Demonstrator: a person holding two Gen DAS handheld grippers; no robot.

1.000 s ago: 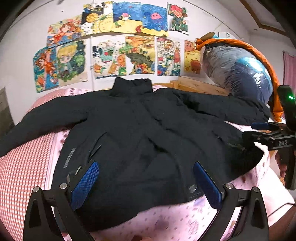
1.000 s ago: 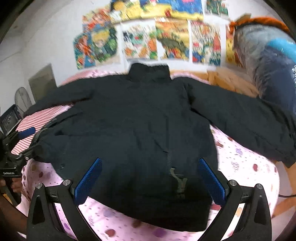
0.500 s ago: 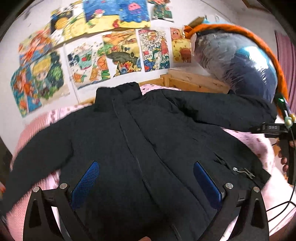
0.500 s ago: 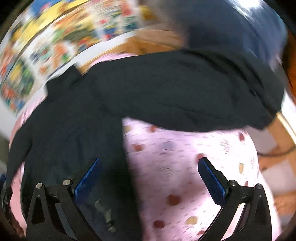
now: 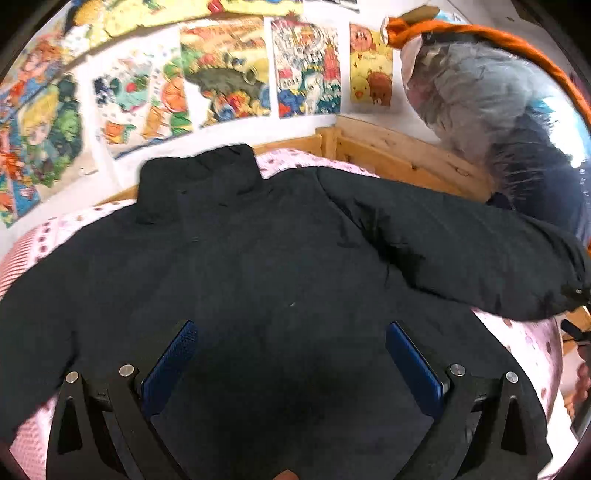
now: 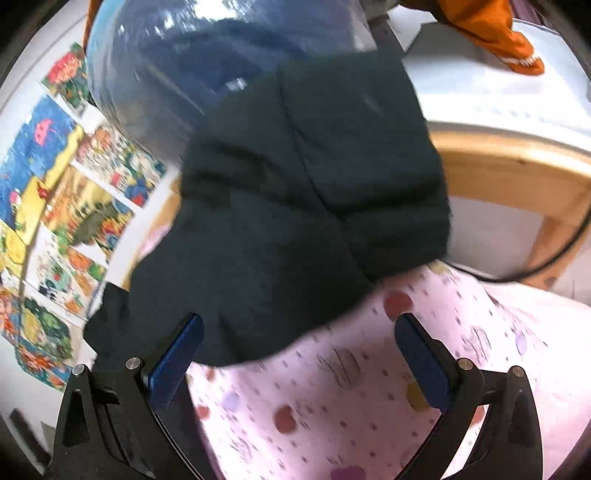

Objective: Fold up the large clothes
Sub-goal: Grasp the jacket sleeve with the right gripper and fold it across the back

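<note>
- Black jacket (image 5: 280,266) spread flat on a pink dotted bedsheet (image 5: 532,339), collar (image 5: 199,181) toward the wall, front side down or up not clear from the left wrist view.
- Right sleeve (image 5: 461,251) stretched out sideways toward the wooden bed frame (image 5: 399,155), cuff end near the bed's edge.
- Left gripper (image 5: 291,356) hovering over the lower middle of the jacket, blue pads (image 5: 170,362) spread wide, nothing between them.
- Right gripper (image 6: 299,362) pointed at the sleeve end (image 6: 314,184), blue pads (image 6: 424,373) likewise spread wide and empty; left pad over the dark cloth's edge, right pad over bare bedsheet (image 6: 369,387).
- Contact between either gripper and the cloth not possible to judge.
- Sleeve end lying partly over the sheet, partly reaching past it toward the wooden frame (image 6: 517,162).
- Behind the sleeve, a large clear plastic bag (image 6: 221,55) stuffed with dark blue bedding, an orange cloth (image 6: 495,33) draped across its top.
- Same bag (image 5: 498,122) at the right of the left wrist view, standing at the bed's corner.
- Colourful cartoon drawings (image 5: 225,77) taped in rows on the white wall behind the bed.
- Right wrist view blurred throughout.
</note>
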